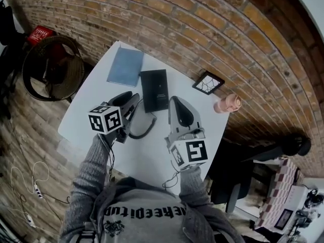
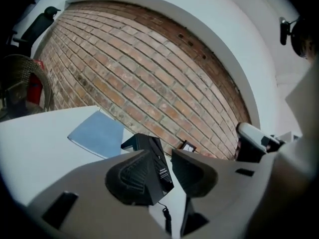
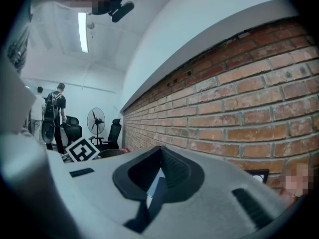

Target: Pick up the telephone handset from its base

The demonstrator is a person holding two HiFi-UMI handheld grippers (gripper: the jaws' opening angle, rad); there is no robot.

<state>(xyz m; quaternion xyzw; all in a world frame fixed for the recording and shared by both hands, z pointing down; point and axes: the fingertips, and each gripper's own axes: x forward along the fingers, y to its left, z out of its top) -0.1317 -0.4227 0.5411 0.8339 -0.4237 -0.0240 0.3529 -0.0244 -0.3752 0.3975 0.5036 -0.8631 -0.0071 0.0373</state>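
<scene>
Left hand-held gripper [image 2: 166,169]: jaws wide apart, empty. Right hand-held gripper [image 1: 178,103]: closed, empty. Telephone handset [image 1: 154,89] lies cradled, far centre of desk [image 1: 91,110], just beyond left tips. Advise: straddle its width, close squarely, avoid cord [image 1: 144,131].

The left gripper [image 1: 130,99] covers the worktop [image 1: 147,161] near its left edge in the head view: the cord [image 1: 147,131] vanishes beneath it and the handset cannot be made out. In the left gripper view 1 jaw hides the near corner of the black base [image 2: 155,156], its white print too small to read. The pink cup [image 3: 298,179] is blurred, cut by the right gripper view's edge.
</scene>
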